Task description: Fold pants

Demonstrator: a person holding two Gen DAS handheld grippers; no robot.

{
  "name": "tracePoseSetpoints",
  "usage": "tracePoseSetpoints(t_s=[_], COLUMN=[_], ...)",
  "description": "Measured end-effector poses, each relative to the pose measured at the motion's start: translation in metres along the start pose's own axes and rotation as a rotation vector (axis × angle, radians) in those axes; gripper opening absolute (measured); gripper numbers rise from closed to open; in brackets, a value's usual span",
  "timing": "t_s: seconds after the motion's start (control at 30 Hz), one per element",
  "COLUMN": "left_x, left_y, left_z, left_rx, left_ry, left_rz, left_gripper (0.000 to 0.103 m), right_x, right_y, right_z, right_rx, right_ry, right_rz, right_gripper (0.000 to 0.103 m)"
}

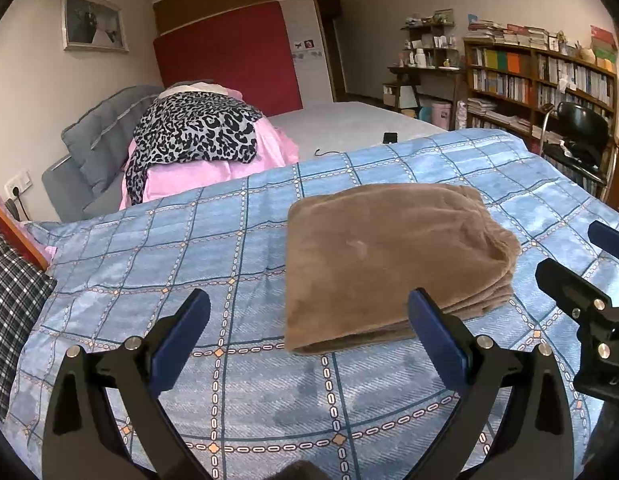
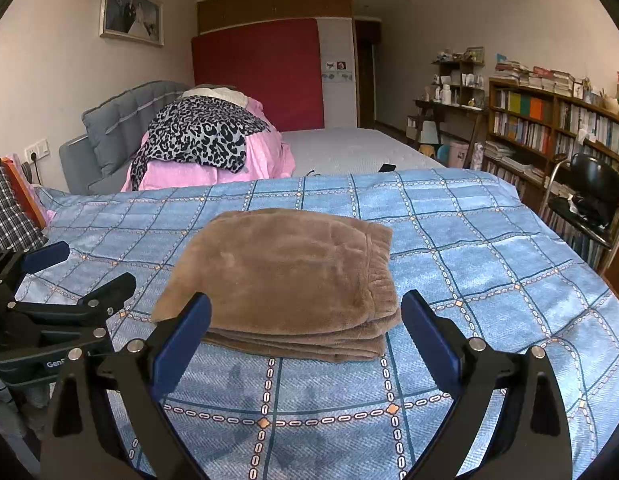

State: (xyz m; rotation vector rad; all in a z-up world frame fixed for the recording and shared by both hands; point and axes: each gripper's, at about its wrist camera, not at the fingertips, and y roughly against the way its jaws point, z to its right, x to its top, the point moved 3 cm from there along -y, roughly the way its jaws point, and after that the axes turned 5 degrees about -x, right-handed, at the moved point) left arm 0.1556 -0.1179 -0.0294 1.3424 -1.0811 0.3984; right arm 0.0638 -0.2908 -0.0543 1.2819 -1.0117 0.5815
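Observation:
The brown fleece pants [image 1: 393,264] lie folded into a compact stack on the blue checked quilt [image 1: 189,240]; they also show in the right wrist view [image 2: 285,276]. My left gripper [image 1: 309,312] is open and empty, just in front of the stack's left part. My right gripper [image 2: 305,312] is open and empty, straddling the stack's near edge without touching it. The right gripper also shows at the right edge of the left wrist view [image 1: 581,272], and the left gripper shows at the left of the right wrist view [image 2: 69,272].
A pile of pink and leopard-print clothes [image 1: 197,136] lies behind the quilt by a grey headboard [image 1: 97,132]. A plaid pillow [image 1: 13,320] lies at left. A black chair [image 2: 589,200] and bookshelves [image 2: 557,128] stand at right. A phone [image 1: 389,137] lies on the far mattress.

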Motion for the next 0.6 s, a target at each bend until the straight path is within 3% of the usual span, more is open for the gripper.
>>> tracePoseSetpoints(t_s=[0.37, 0.53, 0.6], left_x=[-0.004, -0.024, -0.041], left_y=[-0.003, -0.029, -0.043], left_z=[0.000, -0.019, -0.036], left_rx=[-0.004, 0.009, 0.050], left_ry=[0.001, 0.070, 0.093], left_rz=[-0.014, -0.106, -0.159], left_gripper=[0.100, 0.100, 0.100], right_x=[-0.005, -0.016, -0.026], right_y=[-0.005, -0.014, -0.022], right_z=[0.007, 0.014, 0.020], right_rx=[-0.010, -0.025, -0.038], right_ry=[-0.012, -0.024, -0.033], right_rz=[-0.019, -0.053, -0.083], right_gripper=[0.095, 0.095, 0.095])
